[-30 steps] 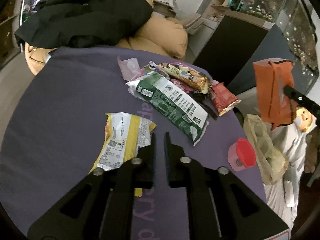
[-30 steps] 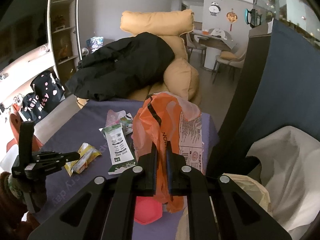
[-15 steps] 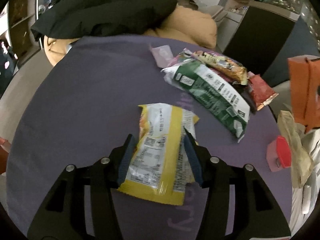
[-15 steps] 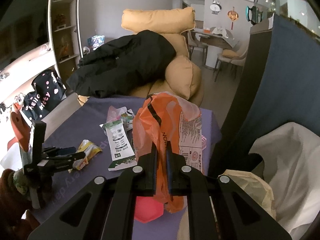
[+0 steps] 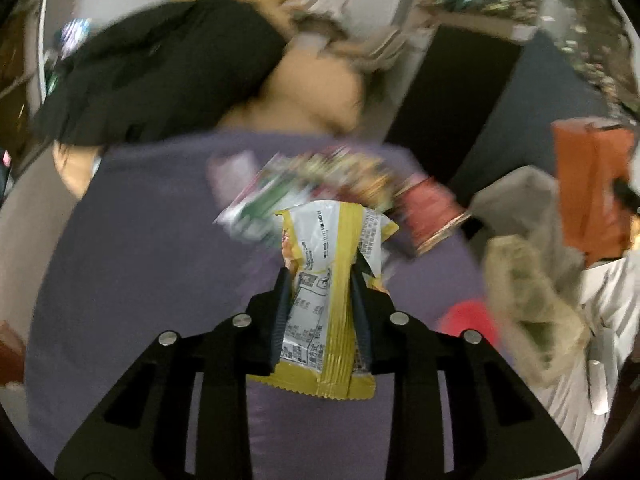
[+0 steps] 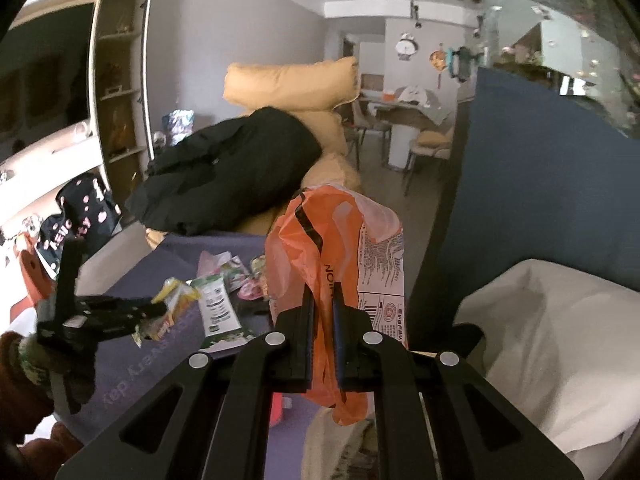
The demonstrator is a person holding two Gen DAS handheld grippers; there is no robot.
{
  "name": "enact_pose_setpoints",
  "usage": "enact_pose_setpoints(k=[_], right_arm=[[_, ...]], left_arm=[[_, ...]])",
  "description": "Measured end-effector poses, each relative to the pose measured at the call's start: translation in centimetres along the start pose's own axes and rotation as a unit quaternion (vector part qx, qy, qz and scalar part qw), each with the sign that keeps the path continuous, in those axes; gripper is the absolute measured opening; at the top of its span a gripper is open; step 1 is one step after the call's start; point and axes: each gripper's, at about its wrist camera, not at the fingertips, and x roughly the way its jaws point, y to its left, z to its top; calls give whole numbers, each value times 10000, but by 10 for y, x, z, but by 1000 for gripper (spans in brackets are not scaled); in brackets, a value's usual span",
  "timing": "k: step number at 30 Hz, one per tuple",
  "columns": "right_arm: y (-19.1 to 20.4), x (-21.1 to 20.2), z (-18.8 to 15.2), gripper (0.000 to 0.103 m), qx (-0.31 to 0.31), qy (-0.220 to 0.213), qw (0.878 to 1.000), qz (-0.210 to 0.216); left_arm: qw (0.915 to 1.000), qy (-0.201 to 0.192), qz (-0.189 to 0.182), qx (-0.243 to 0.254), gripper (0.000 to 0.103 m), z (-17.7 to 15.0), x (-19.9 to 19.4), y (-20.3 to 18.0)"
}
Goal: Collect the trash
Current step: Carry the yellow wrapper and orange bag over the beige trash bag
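Note:
My left gripper [image 5: 320, 280] is shut on a yellow and white snack wrapper [image 5: 328, 280] and holds it lifted above the purple table [image 5: 140, 260]. The same gripper [image 6: 160, 310] with the wrapper [image 6: 176, 300] shows in the right wrist view. My right gripper [image 6: 322, 300] is shut on an orange plastic bag [image 6: 340, 248] and holds it up at the table's right side; the bag also shows in the left wrist view [image 5: 592, 184]. A green and white wrapper [image 6: 218, 312], a red wrapper [image 5: 428, 208] and other wrappers lie on the table, blurred in the left wrist view.
A black jacket [image 6: 232, 172] lies over tan cushions [image 6: 288, 84] behind the table. A red object [image 5: 468, 320] sits near the table's right edge, beside a crumpled beige bag [image 5: 532, 292]. A dark blue panel [image 6: 520, 184] and white cloth [image 6: 560, 340] stand at the right.
My left gripper opened over the yellow wrapper, closed on it and lifted it off the table. The right gripper kept holding the orange bag in about the same place.

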Motion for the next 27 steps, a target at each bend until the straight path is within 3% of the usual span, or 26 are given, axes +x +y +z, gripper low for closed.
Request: enact_pose_setpoints(k=[6, 11, 14, 21, 27], right_arm=[[-35, -34, -8, 9, 190, -273, 9991, -248], [-62, -54, -19, 9, 357, -419, 9976, -423], [-77, -63, -25, 9, 469, -475, 9966, -483], [-109, -82, -47, 9, 718, -561, 9937, -651], [-126, -83, -63, 9, 859, -472, 9923, -764]], left_arm=[[9965, -558, -285, 550, 30, 28, -33, -84], [9935, -583, -483, 846, 31, 29, -28, -136], [9924, -428, -609, 981, 31, 25, -14, -165], [9852, 102, -1317, 1096, 32, -2, 17, -209], [9772, 608, -1485, 1390, 33, -28, 50, -239]])
